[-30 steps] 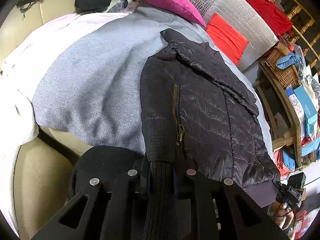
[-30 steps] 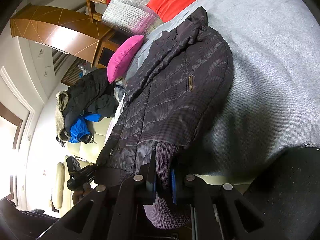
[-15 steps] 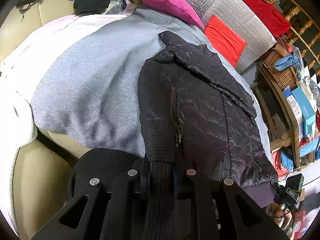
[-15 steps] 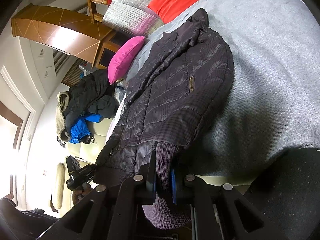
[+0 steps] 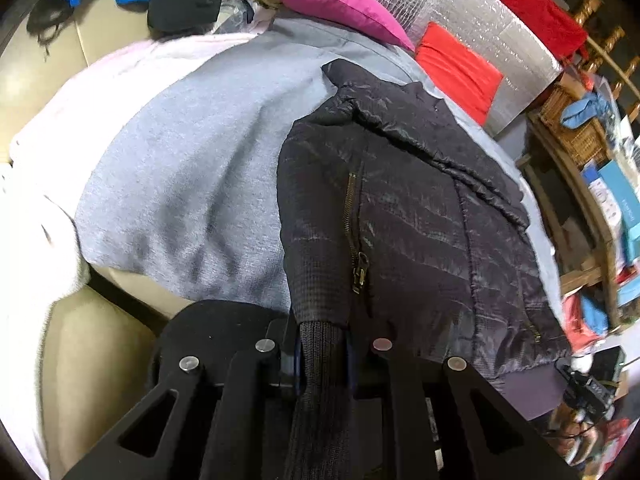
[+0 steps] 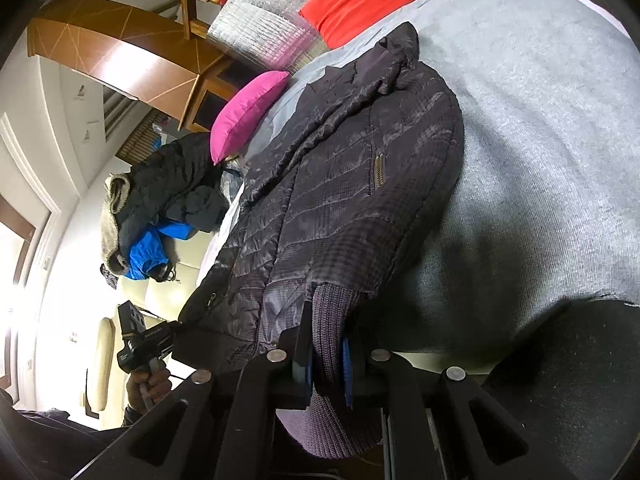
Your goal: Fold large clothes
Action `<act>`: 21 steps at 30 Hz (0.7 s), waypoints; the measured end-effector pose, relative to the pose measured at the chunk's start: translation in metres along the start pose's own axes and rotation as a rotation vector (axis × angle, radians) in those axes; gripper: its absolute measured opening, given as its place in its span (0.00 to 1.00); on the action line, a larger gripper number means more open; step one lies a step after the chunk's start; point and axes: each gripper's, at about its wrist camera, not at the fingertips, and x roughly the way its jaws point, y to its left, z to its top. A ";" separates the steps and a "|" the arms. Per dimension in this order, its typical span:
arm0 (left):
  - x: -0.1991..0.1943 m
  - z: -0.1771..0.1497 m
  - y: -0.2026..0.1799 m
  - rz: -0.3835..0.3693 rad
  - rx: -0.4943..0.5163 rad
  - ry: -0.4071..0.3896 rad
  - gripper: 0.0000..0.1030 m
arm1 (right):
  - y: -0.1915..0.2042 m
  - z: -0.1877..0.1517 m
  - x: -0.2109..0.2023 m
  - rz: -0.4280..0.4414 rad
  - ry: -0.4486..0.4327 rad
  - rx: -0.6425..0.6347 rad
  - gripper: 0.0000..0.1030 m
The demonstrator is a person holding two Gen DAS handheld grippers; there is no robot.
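A dark quilted jacket lies spread on a grey blanket over a sofa. It also shows in the right wrist view. My left gripper is shut on one ribbed knit cuff at the jacket's near edge. My right gripper is shut on the other ribbed cuff. Each gripper shows far off in the other's view: the right one, the left one, both at the jacket's hem corners.
A pink cushion, a red cushion and a silver padded sheet lie beyond the jacket. A heap of dark and blue clothes sits on the sofa. Wooden shelves with a wicker basket stand at the side.
The jacket has slid slightly toward both grippers, with its collar a little nearer. Both grips stay shut on the cuffs.
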 end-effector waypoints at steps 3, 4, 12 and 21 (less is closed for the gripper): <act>0.001 0.000 -0.009 0.043 0.032 -0.011 0.16 | -0.003 0.001 0.001 -0.001 0.009 0.001 0.11; 0.001 0.000 -0.011 0.051 0.038 -0.011 0.16 | -0.002 0.001 0.001 -0.002 0.010 -0.003 0.11; 0.005 0.000 -0.014 0.083 0.067 -0.008 0.16 | 0.010 0.002 0.001 -0.027 0.008 -0.024 0.11; 0.005 -0.001 -0.015 0.090 0.078 -0.011 0.16 | 0.015 0.000 0.002 -0.042 0.010 -0.032 0.11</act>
